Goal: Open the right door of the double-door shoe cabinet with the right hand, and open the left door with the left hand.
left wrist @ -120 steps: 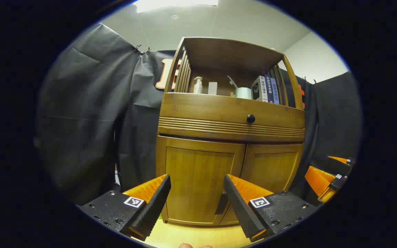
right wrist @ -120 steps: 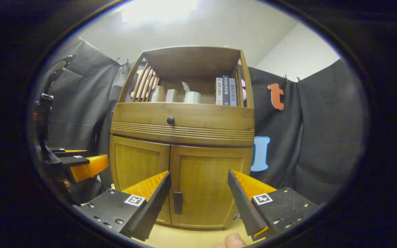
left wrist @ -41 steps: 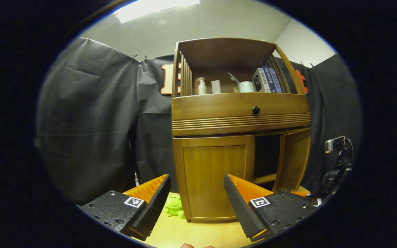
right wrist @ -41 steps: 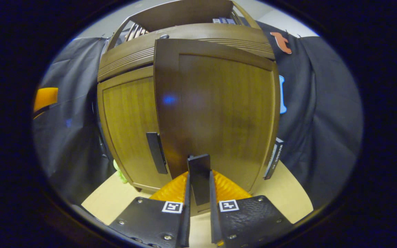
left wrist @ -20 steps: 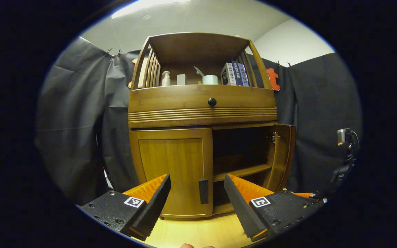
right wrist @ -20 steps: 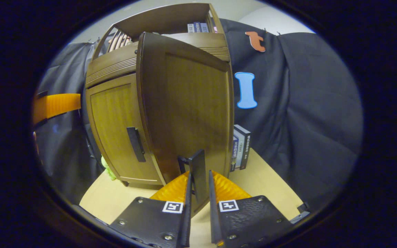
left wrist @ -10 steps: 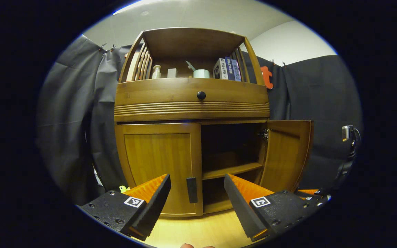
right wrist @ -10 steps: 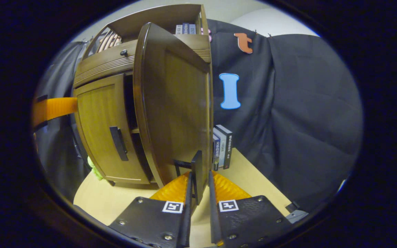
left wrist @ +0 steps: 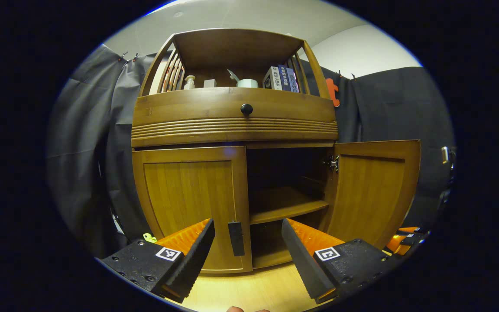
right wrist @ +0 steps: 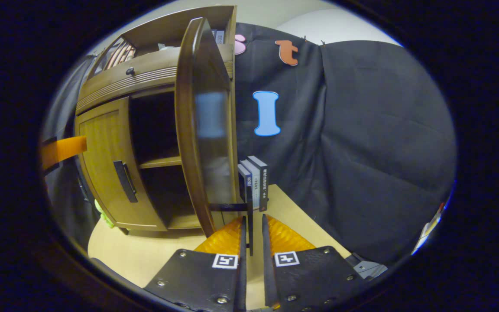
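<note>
Nearest to you, in the left gripper view, your left gripper (left wrist: 247, 247) hangs with its jaws spread wide and nothing between them. The dark handle (left wrist: 235, 238) of the left door (left wrist: 193, 199) stands just beyond, lined up in the gap between the fingers but not yet touched. That door is shut. To do this step well, ease forward until the handle sits well inside the jaws, keep the fingers level with its upright bar, and close fully before you pull. Then draw along an arc around the hinge on the cabinet's left edge, not straight back, or the grip will likely slip off.

In the right gripper view, your right gripper (right wrist: 252, 242) is pinched narrow on the thin right door handle (right wrist: 249, 216). The right door (right wrist: 206, 130) stands swung wide, edge-on to that camera, with an inner shelf (right wrist: 159, 162) in sight. It looks open far enough; hold it quiet so it does not knock the books (right wrist: 256, 180) standing on the floor just beside it.

Farther off, the shoe cabinet (left wrist: 234, 117) shows a drawer knob (left wrist: 246, 108) above the doors, and small bottles and books on its top shelf.
</note>
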A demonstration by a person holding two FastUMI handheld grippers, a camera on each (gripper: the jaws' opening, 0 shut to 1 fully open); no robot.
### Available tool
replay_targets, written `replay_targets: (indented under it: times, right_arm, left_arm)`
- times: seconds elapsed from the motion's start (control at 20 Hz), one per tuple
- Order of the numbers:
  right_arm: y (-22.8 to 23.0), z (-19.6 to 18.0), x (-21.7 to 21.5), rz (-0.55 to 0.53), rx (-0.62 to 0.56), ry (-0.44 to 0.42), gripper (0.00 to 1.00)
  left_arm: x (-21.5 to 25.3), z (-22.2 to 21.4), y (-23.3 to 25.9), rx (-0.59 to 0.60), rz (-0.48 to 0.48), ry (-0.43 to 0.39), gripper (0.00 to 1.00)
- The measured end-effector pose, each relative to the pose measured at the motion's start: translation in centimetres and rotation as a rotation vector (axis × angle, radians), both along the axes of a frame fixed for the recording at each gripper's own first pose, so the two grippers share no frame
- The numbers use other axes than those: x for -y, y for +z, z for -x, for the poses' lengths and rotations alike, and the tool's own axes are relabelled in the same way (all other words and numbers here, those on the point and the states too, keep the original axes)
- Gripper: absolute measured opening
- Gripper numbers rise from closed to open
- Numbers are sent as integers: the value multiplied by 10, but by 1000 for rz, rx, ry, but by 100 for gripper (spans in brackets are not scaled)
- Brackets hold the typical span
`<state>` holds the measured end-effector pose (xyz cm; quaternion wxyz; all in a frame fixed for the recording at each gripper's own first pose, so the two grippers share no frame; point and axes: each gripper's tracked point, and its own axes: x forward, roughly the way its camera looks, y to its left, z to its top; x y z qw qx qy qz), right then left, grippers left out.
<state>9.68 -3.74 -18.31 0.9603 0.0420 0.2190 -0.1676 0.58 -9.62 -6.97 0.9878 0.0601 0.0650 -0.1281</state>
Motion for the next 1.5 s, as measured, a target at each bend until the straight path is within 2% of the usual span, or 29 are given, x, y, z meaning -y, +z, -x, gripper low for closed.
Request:
replay_targets:
  times: [0.25,0.3,0.35,0.4,0.5,0.85,0.9,1.0,1.35,1.45,1.5]
  right_arm:
    - [3,10,24,20,-1,-71,17]
    - [4,14,31,28,-1,-92,17]
    - [5,18,39,38,0,-113,17]
    - [7,22,47,49,1,-135,17]
    - [11,28,62,65,9,-168,17]
    - [29,43,86,105,44,-232,17]
    - [29,46,89,108,43,-242,17]
    - [26,56,95,110,31,-265,16]
    - [20,96,116,97,11,-356,16]
    - [16,108,120,93,2,-376,16]
    - [14,112,121,91,-3,-385,17]
  left_arm:
    - [1,-27,-21,-45,13,7,96]
    - [2,-33,-25,-55,16,7,94]
    - [4,-40,-30,-68,16,4,97]
    - [5,-46,-34,-80,16,3,94]
    - [6,-58,-44,-105,17,6,97]
    - [-5,-97,-88,-218,23,74,97]
    - [-7,-102,-93,-232,28,86,94]
    - [-9,-108,-103,-256,34,94,96]
    - [-18,-132,-120,-267,24,154,84]
    - [-20,-135,-121,-259,20,164,75]
    - [-24,-138,-121,-259,15,185,64]
